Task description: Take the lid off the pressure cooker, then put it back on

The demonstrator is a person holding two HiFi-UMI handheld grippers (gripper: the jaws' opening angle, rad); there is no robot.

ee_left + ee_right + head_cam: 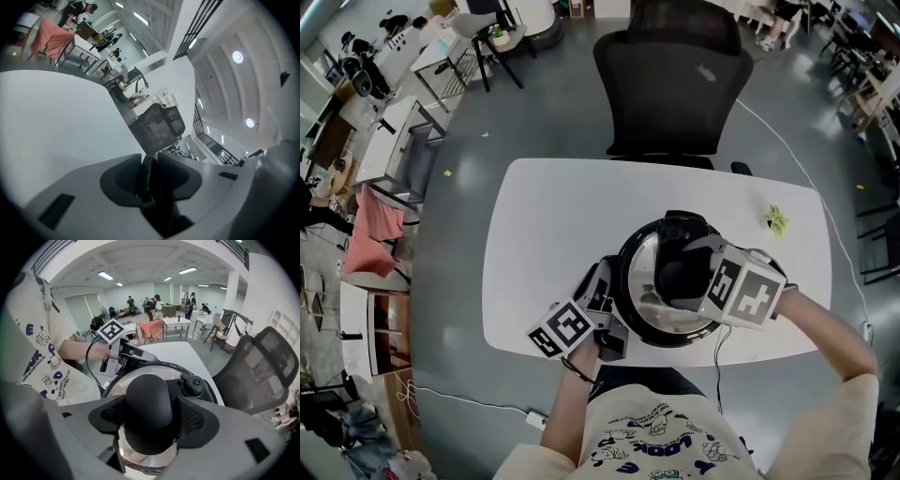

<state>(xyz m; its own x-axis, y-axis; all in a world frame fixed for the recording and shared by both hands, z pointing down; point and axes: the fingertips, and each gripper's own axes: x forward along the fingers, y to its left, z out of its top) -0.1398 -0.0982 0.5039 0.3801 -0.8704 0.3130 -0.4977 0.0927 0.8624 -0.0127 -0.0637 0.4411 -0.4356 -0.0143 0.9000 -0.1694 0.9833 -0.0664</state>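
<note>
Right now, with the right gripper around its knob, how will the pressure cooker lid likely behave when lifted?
The lid looks like shiny rigid metal, so probably stiff and fairly heavy. Its smooth, rounded knob might slip in the right gripper. Gripped at the centre, it should hang roughly level.

Open-plan office/lab floor: black mesh office chair (670, 80) at a white table (553, 234), more desks (177, 321) behind, people (151, 306) standing around them, ceiling strip lights (105, 275).
</note>
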